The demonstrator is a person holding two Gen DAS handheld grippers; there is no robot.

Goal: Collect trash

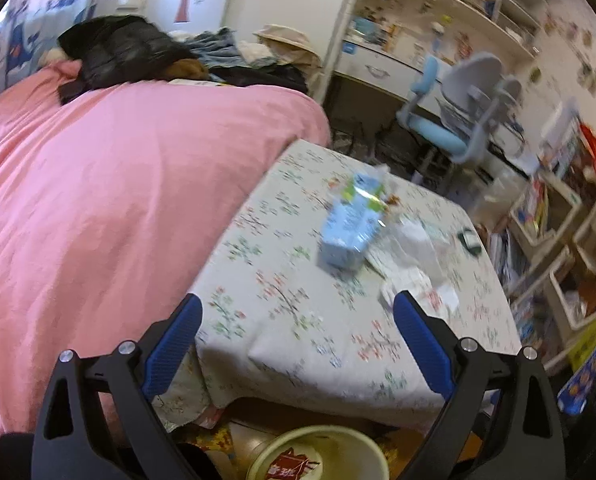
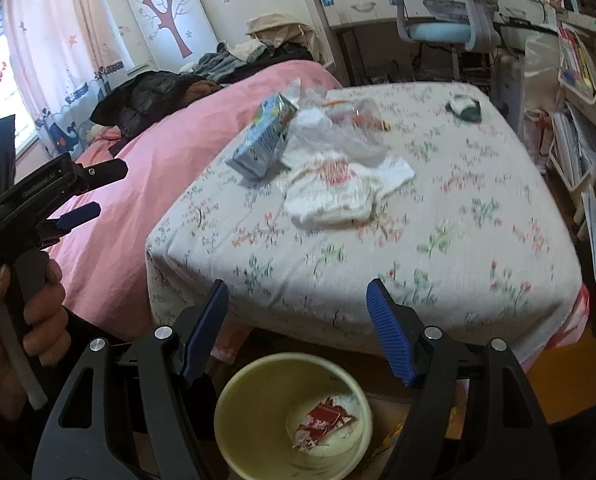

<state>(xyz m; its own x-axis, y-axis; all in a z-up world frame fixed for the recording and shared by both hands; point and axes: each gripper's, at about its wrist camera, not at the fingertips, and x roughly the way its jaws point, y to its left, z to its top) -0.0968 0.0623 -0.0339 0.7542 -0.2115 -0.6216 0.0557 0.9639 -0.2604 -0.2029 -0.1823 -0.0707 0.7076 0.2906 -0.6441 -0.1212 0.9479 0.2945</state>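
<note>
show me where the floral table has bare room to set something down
Free: the near strip of the floral table between its front edge and the white wrapper, and the right side below the dark green item. Crowded: the far-left middle, where the blue carton, clear plastic and wrapper bunch together.

1 carton [image 2: 264,136], 1 bin [image 2: 294,412], 2 paper wads [image 2: 334,192], 1 chair [image 2: 442,24].

floral-cloth table [image 2: 438,264] — blue carton [image 2: 264,138] | crumpled wrappers [image 2: 338,188] | dark small object [image 2: 466,107]
</note>
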